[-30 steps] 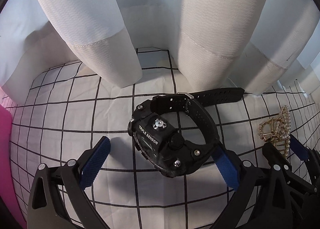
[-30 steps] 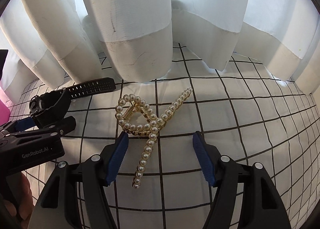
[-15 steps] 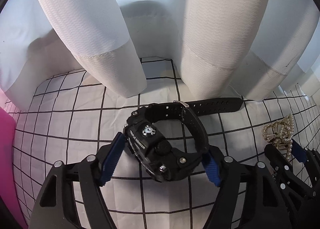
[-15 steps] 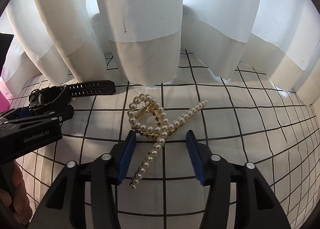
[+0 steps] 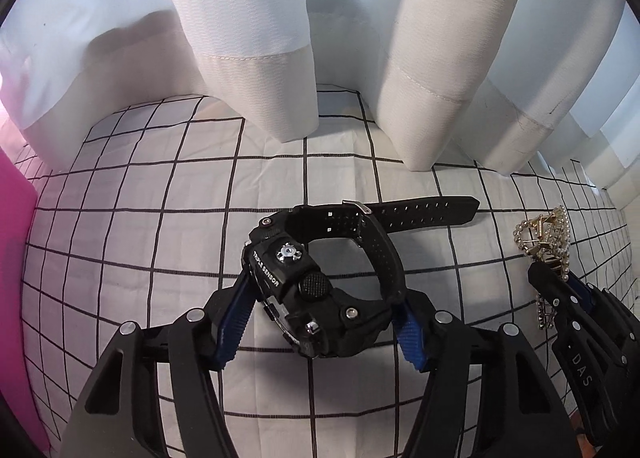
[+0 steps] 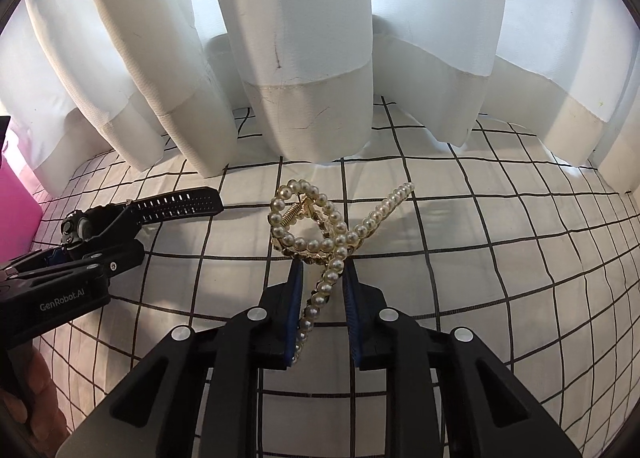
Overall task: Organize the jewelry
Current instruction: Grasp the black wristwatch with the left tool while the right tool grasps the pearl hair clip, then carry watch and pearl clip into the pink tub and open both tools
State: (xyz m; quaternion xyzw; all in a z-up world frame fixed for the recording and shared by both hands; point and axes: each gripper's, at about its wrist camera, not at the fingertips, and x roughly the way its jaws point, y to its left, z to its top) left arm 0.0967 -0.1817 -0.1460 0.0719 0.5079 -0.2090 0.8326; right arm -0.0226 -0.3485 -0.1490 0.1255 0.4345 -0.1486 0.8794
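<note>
A black digital watch (image 5: 316, 282) lies on the white grid-pattern cloth (image 5: 140, 242), its strap stretched to the right. My left gripper (image 5: 320, 318) is shut on the watch's body, with a blue pad on each side. A gold hair clip set with pearls (image 6: 320, 234) lies on the cloth. My right gripper (image 6: 323, 298) is shut on the clip's long pearl arm. The watch (image 6: 120, 214) and the left gripper also show at the left of the right wrist view. The clip (image 5: 548, 242) shows at the right of the left wrist view.
White curtains (image 5: 256, 38) hang along the back and touch the cloth. A pink object (image 5: 16, 242) stands at the left edge. The right gripper's black body (image 5: 580, 342) sits close to the right of the left gripper.
Both grippers closed in from wide open. The left one now clamps the watch body and the right one clamps the clip's pearl arm.
</note>
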